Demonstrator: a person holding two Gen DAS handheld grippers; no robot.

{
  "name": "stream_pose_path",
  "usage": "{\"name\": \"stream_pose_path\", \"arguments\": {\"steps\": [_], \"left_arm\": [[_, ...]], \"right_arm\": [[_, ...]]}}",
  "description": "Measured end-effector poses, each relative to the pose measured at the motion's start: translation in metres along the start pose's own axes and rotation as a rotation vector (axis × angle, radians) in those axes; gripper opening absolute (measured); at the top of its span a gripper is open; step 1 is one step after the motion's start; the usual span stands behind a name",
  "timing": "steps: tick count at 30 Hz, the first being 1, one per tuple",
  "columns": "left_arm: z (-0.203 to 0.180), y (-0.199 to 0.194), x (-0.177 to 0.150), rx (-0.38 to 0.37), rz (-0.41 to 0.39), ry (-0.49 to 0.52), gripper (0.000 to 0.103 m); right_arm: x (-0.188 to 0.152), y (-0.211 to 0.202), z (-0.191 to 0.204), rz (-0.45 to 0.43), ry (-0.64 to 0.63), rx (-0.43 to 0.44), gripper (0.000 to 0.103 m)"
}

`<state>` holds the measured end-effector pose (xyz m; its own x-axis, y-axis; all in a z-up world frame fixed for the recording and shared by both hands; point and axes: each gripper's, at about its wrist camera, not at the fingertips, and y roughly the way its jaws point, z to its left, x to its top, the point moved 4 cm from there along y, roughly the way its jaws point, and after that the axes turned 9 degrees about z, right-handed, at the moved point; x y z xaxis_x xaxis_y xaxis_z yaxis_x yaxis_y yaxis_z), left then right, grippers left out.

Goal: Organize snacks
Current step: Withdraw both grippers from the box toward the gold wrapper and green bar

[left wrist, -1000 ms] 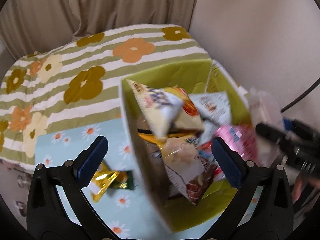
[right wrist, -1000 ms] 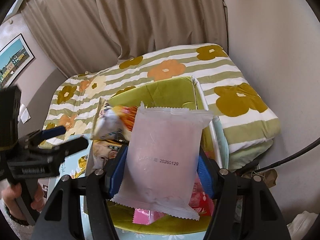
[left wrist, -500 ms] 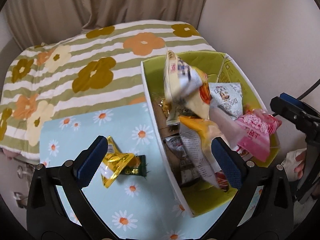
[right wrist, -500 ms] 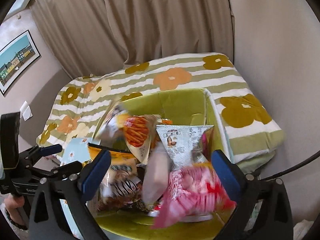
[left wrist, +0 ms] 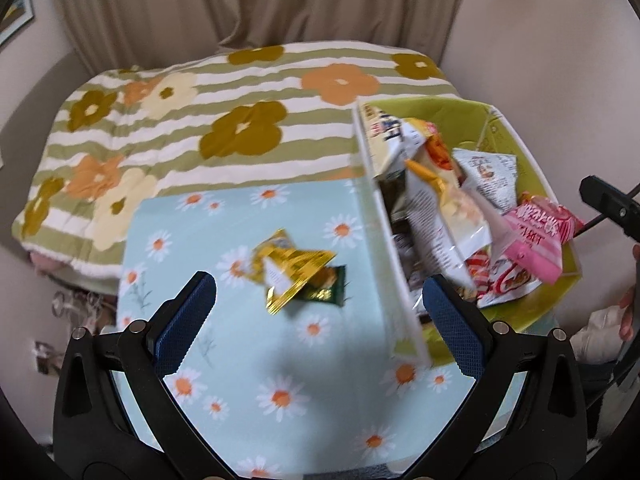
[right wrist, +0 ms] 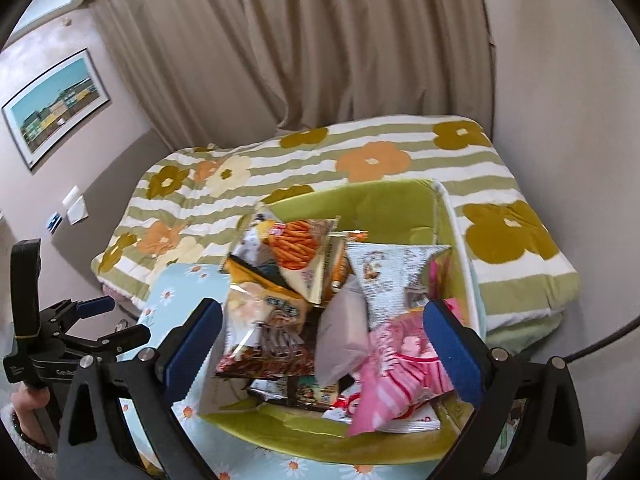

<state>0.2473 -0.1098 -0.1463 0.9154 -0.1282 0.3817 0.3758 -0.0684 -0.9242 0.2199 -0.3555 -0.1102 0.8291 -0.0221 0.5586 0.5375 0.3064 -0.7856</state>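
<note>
A daisy-print blue cloth (left wrist: 280, 364) covers the work surface, set against a bed with a green-striped flowered quilt (left wrist: 224, 120); beige curtains (right wrist: 320, 60) hang behind, and one framed picture (right wrist: 54, 104) hangs on the left wall. One green box (right wrist: 384, 208) stands at the cloth's right side, heaped with snack packets too jumbled to count, among them a pink one (right wrist: 404, 364) and a pale grey one (right wrist: 344, 340) near the front. Two packets lie outside on the cloth, a gold one (left wrist: 288, 270) overlapping a green one (left wrist: 330, 290). The left gripper (left wrist: 320, 312) stands wide over the cloth, nothing between its fingers. The right gripper (right wrist: 322, 344) stands wide over the box, empty.
</note>
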Motion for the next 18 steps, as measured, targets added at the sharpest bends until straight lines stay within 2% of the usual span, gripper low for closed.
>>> {"name": "stream_pose_path", "arguments": {"steps": [5, 11, 18], "left_arm": [[0.015, -0.01, -0.011, 0.04, 0.001, 0.01, 0.103], [0.029, -0.002, -0.014, 0.043, 0.019, 0.074, 0.103], [0.044, 0.024, -0.009, -0.016, 0.053, 0.192, 0.103]], "right_arm": [[-0.003, 0.002, 0.018, 0.007, -0.035, 0.03, 0.1], [-0.013, 0.011, 0.047, 0.029, -0.067, 0.027, 0.1], [-0.023, 0.031, 0.086, 0.04, -0.018, -0.022, 0.1]]}}
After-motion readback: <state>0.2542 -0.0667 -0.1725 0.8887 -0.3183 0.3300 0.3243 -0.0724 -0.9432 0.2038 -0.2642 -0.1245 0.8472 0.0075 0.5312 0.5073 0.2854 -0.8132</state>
